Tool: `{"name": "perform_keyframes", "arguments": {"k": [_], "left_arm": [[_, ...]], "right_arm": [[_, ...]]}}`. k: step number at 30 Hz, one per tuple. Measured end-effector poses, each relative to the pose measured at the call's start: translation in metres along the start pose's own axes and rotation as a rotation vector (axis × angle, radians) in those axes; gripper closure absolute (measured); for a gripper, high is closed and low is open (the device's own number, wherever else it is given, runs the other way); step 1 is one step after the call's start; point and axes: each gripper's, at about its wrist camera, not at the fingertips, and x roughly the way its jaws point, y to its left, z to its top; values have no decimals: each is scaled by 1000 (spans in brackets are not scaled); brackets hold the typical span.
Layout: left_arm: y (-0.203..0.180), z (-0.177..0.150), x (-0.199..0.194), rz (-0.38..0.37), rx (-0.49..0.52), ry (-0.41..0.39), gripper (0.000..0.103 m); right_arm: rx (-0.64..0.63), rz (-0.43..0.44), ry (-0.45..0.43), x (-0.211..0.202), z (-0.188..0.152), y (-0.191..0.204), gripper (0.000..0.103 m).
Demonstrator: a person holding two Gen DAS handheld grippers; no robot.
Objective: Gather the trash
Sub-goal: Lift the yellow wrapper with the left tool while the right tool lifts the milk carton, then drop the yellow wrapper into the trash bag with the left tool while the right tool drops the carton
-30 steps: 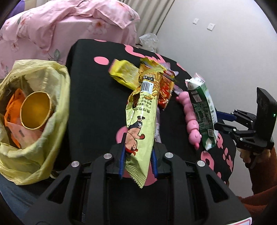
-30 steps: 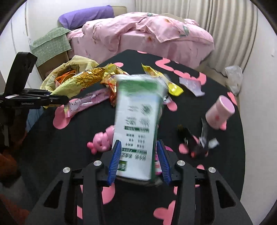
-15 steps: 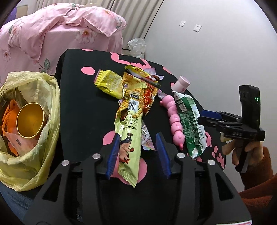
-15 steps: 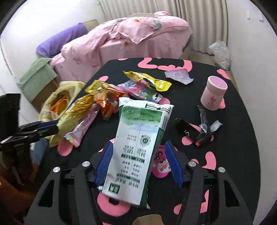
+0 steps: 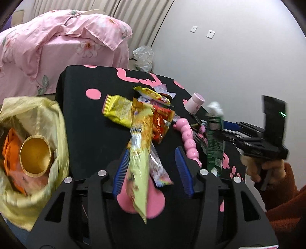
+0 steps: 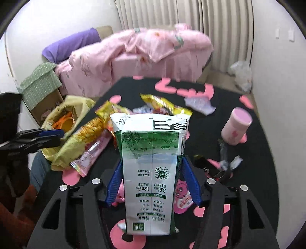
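Left wrist: my left gripper (image 5: 153, 170) is opening around the green wrapper (image 5: 138, 172), bare table (image 5: 91, 124) leftward; my right gripper (image 6: 153, 182) gapes around the milk carton (image 6: 151, 172).

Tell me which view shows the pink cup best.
The right wrist view: the pink cup stands unobstructed on the black table, its side and top visible. In the left wrist view it appears smaller and farther away, though still recognisable.

Bed w/ pink floral duvet (image 6: 137, 57), purple pillow (image 6: 72, 44), pleated curtain (image 6: 191, 13), white walls (image 5: 229, 67).
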Motion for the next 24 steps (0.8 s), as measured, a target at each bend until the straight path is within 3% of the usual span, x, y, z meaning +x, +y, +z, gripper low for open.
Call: {"name": "perform_keyframes", "arguments": {"k": [7,10,11,13,24], "left_arm": [[5,40,54,34,-1,128,56],[-4,46,71,132,29,182,77],[-7,46,70,132,38,178,77],[-17,47,59,103,52,149,77],[-49,52,-20,128,110,-127,77]], "right_arm": [[17,-48,-95,-30,-5,-8,46],[37,-32,-112,-34,-10,-12,47],[37,-32,-118,-36,-12,-11,47],[34,-35,-131,-40,-14,-12,47],[23,-12,-215,-65,-13,-3,47]]}}
